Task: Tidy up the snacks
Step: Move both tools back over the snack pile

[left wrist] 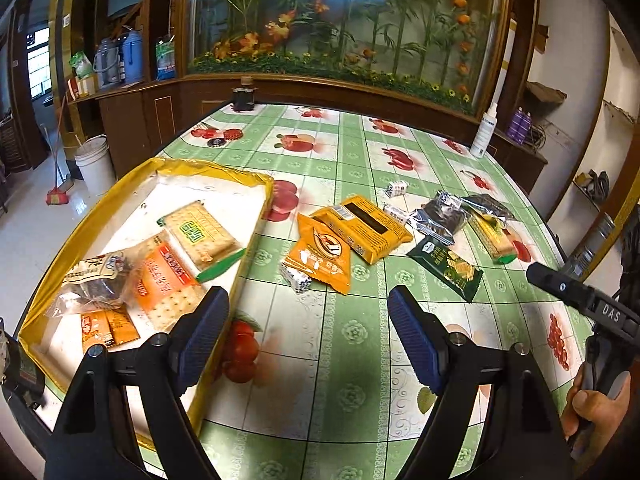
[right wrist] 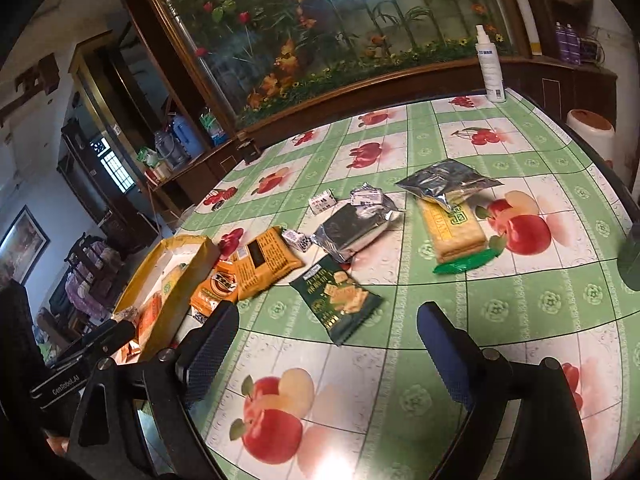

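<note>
Snacks lay in two groups: several packets already sat inside the yellow-rimmed tray, among them a green-labelled cracker pack and an orange one, while the rest were scattered on the surface just beside it. Loose pieces included an orange pouch, a yellow-brown packet, a dark green packet, silver bags and small wrapped candies. Both claws hovered empty above the cloth, the left claw spread wide and the right claw gaping too, nothing between the pads of either. The sorting looked partway done, between picks. Next, I judge, a claw should descend on the nearest loose packet, likely the dark green one, and close across its flat sides.
</note>
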A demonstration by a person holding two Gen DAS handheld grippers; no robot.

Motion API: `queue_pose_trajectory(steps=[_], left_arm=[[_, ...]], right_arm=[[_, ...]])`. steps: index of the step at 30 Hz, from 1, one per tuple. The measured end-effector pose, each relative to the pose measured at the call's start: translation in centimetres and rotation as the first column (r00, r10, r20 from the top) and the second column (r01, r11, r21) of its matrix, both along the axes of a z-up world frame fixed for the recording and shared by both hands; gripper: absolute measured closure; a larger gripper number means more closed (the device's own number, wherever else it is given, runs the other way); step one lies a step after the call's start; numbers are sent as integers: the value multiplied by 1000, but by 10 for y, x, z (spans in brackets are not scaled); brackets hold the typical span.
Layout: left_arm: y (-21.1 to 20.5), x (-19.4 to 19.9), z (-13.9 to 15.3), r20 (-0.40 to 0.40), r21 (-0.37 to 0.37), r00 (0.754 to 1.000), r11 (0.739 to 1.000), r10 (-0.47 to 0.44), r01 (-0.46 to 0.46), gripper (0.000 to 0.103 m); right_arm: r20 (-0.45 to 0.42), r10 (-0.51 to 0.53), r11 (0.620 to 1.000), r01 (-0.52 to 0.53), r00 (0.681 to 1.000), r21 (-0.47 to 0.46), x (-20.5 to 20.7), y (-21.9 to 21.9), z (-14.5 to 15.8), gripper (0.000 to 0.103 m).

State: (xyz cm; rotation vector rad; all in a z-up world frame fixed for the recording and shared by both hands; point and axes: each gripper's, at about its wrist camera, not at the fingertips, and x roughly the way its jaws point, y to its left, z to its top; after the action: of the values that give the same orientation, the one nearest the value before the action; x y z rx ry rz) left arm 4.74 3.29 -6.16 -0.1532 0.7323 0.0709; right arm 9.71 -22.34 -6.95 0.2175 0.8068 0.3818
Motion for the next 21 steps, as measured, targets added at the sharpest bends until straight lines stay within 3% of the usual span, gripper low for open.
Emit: queue_pose_trajectory(steps=[4, 10, 16, 21], left_arm=[[-9, 7, -5, -23, 7, 999, 1000, -26, 26, 21], [-16, 19, -10, -53, 21, 996, 997, -72, 73, 21], [-18, 39, -14, -80, 39, 993, 995, -88, 91, 21], [-27, 62, -21, -114, 101, 990, 990, -84, 95, 21]], right_arm=[[-45, 59, 995, -62, 997, -73, 1, 5, -11, 11], [-36, 158, 979, -162, 987, -128, -2, 22, -19, 11], [-36, 189, 969, -192, 981, -158, 6, 34, -22, 11], [-41, 197, 964, -201, 980, -172, 18, 38, -23, 11]])
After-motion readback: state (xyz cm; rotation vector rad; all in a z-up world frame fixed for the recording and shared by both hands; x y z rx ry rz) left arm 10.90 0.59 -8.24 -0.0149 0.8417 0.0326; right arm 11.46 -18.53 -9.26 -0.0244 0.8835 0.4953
